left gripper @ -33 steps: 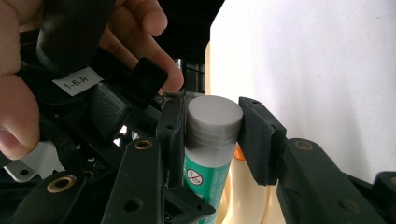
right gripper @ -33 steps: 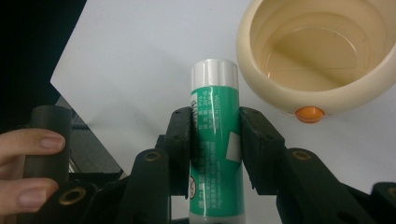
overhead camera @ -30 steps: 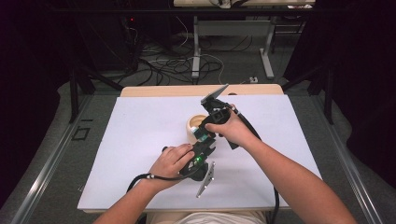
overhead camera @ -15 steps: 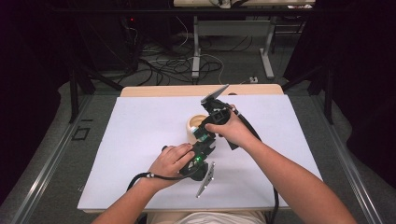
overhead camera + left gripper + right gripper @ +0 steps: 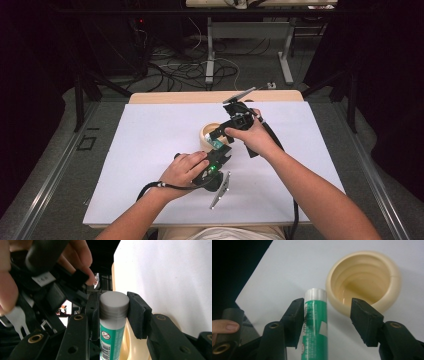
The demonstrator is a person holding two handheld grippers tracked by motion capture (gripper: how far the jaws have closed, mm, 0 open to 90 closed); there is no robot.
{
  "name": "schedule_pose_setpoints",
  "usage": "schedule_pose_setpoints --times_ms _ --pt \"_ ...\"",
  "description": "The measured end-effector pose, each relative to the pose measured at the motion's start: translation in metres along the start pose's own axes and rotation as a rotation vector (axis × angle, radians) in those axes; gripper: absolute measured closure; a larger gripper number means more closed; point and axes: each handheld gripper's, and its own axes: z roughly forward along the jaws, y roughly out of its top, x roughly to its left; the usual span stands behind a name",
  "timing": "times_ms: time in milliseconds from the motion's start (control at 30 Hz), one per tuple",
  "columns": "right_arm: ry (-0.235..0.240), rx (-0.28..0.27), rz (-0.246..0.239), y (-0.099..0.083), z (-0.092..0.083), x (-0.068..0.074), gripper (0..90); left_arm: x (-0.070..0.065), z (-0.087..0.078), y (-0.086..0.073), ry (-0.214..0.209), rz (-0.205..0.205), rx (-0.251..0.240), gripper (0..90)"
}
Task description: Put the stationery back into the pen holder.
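The green glue stick (image 5: 112, 322) sits clamped between the pads of my left gripper (image 5: 113, 311), its white capped end poking up just past the fingertips, and that grip is tight on both sides of the tube. In my right gripper view the same stick (image 5: 315, 322) lies along the inner face of one jaw of my right gripper (image 5: 329, 312), while the other jaw stands well off it, with a clear gap on that side. Those right jaws have just been opening: a moment ago they were nearly closed, and now the tube is between them but not pinched. From the high view my right gripper (image 5: 220, 137) comes down from beyond onto the stick (image 5: 218, 144), and my left gripper (image 5: 220, 156) holds it from the near side, neither hand having shifted much. I read this as a hand-over just finished, with the stick now carried by my left hand alone. The cream round bowl (image 5: 363, 281) stands on the white table (image 5: 294, 267) just ahead and to one side of my right jaws, empty as far as I can see. It looks like the likely place for the stick, so my right hand should draw clear first.
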Motion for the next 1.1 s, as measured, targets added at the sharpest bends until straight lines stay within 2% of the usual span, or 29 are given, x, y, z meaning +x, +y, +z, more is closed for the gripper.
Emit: schedule_pose_setpoints --times_ms 100,167,300,367,400,533,700,800,933,1033,1100 --pt "-0.021 -0.062 -0.026 -0.002 -0.007 -0.006 42.3 0.000 0.002 -0.001 -0.010 -0.012 0.004 65.2" --pt "-0.033 -0.079 -0.039 -0.004 -0.013 -0.009 41.5 0.001 0.003 -0.001 -0.007 -0.010 -0.002 65.3" --pt "-0.055 -0.146 -0.070 -0.009 -0.024 -0.015 40.1 0.004 0.006 -0.002 -0.008 -0.016 -0.001 65.3" --pt "-0.062 -0.170 -0.079 -0.011 -0.027 -0.019 39.7 0.005 0.009 -0.003 0.000 -0.034 -0.021 65.3" --pt "-0.078 -0.169 -0.087 -0.013 -0.029 -0.021 39.4 0.007 0.008 -0.003 -0.005 -0.024 -0.010 65.3" --pt "-0.132 -0.216 -0.117 -0.018 -0.035 -0.025 36.0 0.010 0.012 -0.004 -0.005 -0.050 -0.029 65.3" --pt "-0.210 -0.305 -0.187 -0.024 -0.040 -0.028 26.5 0.012 0.014 -0.006 -0.013 -0.075 -0.030 65.3" --pt "-0.244 -0.340 -0.203 -0.027 -0.042 -0.029 20.1 0.015 0.014 -0.008 -0.016 -0.099 -0.027 65.3" --pt "-0.224 -0.352 -0.189 -0.031 -0.043 -0.033 20.4 0.021 0.015 -0.012 -0.016 -0.160 -0.030 65.3" --pt "-0.236 -0.374 -0.181 -0.036 -0.044 -0.035 20.3 0.025 0.016 -0.016 -0.016 -0.194 -0.037 65.3" --pt "-0.261 -0.388 -0.196 -0.040 -0.044 -0.036 16.2 0.027 0.017 -0.018 -0.017 -0.217 -0.036 65.3"
